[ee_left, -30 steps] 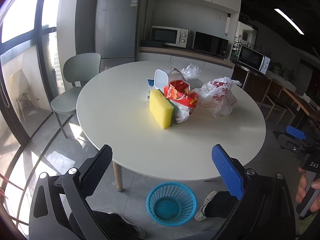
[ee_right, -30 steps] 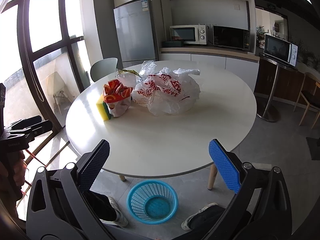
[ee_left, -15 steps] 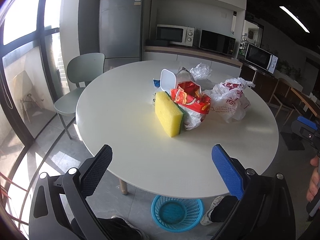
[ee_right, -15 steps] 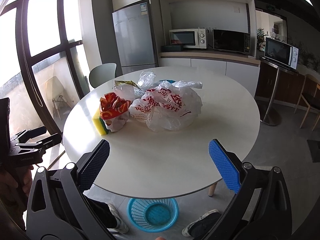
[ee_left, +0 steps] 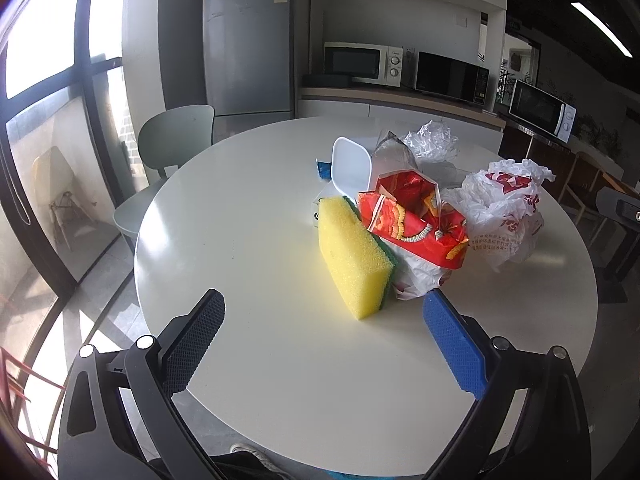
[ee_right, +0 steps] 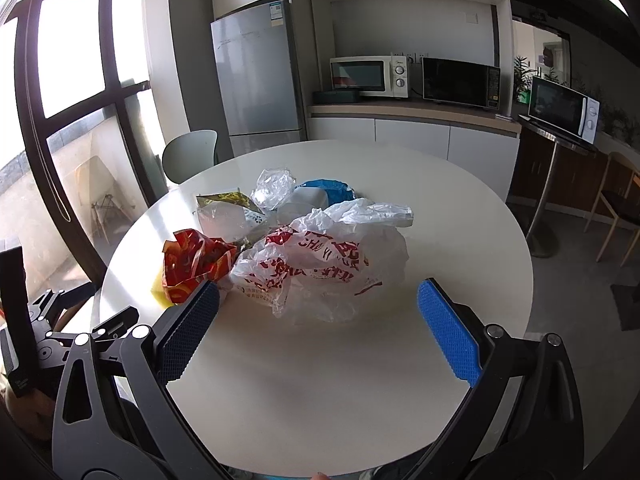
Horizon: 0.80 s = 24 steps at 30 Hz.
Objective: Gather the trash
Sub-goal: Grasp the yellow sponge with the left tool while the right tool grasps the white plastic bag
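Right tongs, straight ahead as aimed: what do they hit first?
Probably the white printed plastic bag: it sits dead centre between the open right tongs, nearest item on the table. The red wrapper lies left of that line. Depth is fisheye-distorted, so the gap is unclear.

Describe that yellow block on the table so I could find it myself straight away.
On the round white table, a heap of crumpled bags sits near the middle. The yellow sponge stands on edge at the heap's window side, against a red patterned bag. It is the only solid, foam block there, with a green backing.
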Available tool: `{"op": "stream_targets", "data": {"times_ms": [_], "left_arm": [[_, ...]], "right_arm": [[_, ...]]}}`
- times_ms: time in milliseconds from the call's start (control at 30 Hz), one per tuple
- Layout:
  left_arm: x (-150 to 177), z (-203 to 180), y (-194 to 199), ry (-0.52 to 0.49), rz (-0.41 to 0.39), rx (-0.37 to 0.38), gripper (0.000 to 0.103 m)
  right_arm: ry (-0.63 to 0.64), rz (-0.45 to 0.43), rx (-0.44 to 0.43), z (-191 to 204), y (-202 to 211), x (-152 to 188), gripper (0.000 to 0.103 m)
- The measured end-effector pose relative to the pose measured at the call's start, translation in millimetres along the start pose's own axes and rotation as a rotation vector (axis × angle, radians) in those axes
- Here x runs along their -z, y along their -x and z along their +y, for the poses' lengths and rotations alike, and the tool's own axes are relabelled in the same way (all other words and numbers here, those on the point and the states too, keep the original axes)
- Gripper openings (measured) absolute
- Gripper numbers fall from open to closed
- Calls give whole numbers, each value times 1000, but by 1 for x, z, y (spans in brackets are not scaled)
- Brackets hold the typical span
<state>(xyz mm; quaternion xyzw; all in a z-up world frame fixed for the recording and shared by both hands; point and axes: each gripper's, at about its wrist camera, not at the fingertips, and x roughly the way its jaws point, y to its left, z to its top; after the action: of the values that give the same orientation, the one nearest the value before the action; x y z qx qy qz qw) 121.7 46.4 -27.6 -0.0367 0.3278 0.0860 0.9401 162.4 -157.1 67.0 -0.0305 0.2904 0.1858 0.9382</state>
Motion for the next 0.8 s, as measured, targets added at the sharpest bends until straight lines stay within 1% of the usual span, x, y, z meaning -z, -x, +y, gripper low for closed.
{"op": "stream_targets", "data": {"times_ms": [300,433,467,500,533,567,600,700,767,800], "left_arm": [[-3,-5,-26,-10,28,-11,97],[-4,-6,-32,-8,32,-19,97],[-5,-6,-33,-11,30,-29,97],[-5,-6,-33,-19,27,-46,97],[-6,-5,-34,-30,26,-70,97],[-6,-5,-34,-41,22,-92,97],[-6,-3,-33,-47,15,-103,97],[-7,3,-31,-39,8,-90,96],[-10,3,-35,-39,10,-83,94],[-10,4,-38,-42,13,-82,91]], "right_arm": [[-6,62,11,6,-50,-25,95],[-17,106,20,10,-72,-28,94],[-16,115,22,11,-76,-29,92],[-11,126,27,13,-81,-28,90],[-6,139,30,14,-85,-28,80],[-8,151,32,14,-89,-28,73],[-14,160,33,13,-91,-27,72],[-22,177,41,11,-97,-24,62],[-32,192,42,9,-100,-22,52],[-34,199,44,10,-102,-21,49]]}}
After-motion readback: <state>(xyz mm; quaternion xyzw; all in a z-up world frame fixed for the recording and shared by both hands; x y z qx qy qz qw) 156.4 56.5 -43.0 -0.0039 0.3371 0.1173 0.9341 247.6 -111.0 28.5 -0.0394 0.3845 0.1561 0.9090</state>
